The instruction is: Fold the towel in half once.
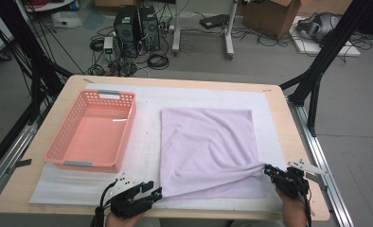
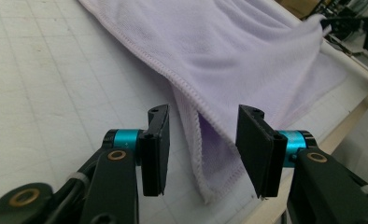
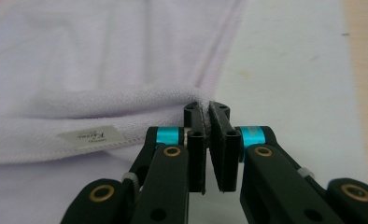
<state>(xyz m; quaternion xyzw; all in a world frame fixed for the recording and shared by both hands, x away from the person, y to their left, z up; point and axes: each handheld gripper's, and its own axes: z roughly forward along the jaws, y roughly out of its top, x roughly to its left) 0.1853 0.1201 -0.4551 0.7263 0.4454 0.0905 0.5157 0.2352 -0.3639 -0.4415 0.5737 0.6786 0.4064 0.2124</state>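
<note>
A lilac towel (image 1: 208,146) lies folded on the white mat, its near right corner pulled up into a ridge. My right gripper (image 1: 267,169) is shut on that corner; in the right gripper view the jaws (image 3: 206,109) pinch the towel's (image 3: 102,60) hem, with a white label (image 3: 91,136) just to their left. My left gripper (image 1: 157,191) sits at the towel's near left corner. In the left gripper view it (image 2: 203,116) stands open, the towel's (image 2: 247,42) doubled corner lying between the jaws without either pad pressing on it.
A pink plastic basket (image 1: 61,132) stands on the left of the white mat (image 1: 146,142), with nothing in it. The wooden table's (image 1: 279,101) near edge runs just under both grippers. Black frame legs, cables and boxes stand on the floor beyond.
</note>
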